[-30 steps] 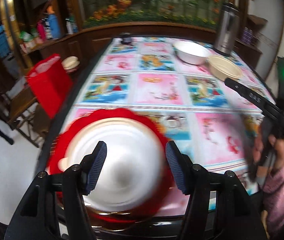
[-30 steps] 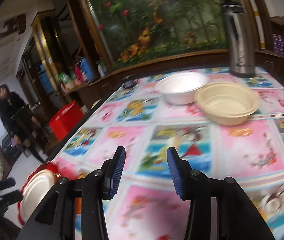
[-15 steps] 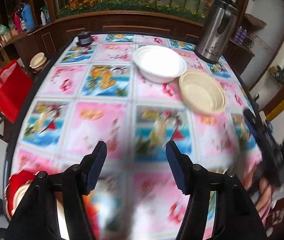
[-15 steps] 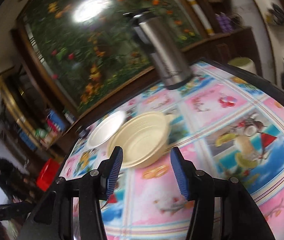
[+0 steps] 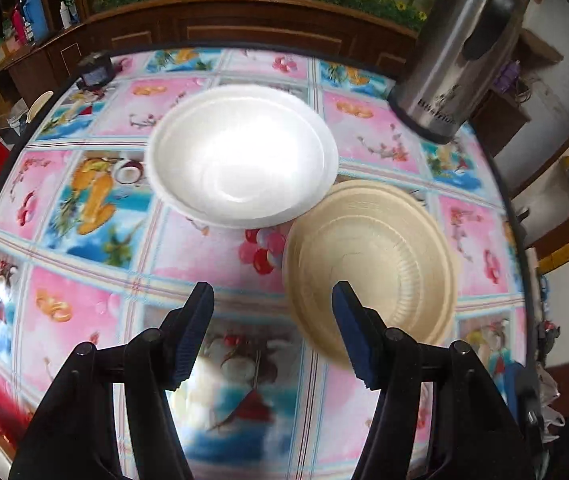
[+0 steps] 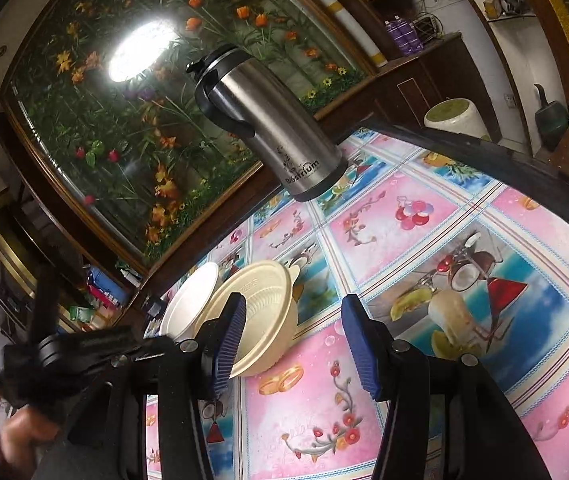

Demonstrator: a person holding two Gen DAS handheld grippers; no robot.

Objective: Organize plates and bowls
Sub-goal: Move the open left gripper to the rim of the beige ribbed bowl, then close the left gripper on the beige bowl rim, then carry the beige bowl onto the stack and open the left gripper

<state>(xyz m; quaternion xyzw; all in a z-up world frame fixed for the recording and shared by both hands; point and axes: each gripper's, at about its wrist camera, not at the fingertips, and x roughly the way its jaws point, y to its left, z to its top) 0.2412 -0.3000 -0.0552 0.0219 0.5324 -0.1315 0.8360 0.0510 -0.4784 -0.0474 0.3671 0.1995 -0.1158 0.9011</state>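
Left gripper (image 5: 272, 330) released, jaws spread, hovering over the table (image 5: 96, 280), holding nothing. Right gripper (image 6: 290, 342) also released and unloaded. White bowl (image 5: 240, 160) and beige bowl (image 5: 370, 264) sit side by side mid-table, rims touching or overlapping. Flask (image 5: 452, 52) stands beyond them.

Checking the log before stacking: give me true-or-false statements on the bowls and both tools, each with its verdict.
1. The left tool is open and holds nothing. True.
2. The round white foam bowl is stacked inside the round cream ribbed bowl. False: they sit side by side on the table.
3. The tall steel thermos jug stands upright beyond the bowls. True.
4. The right tool is shut on the cream bowl. False: it is open, empty.
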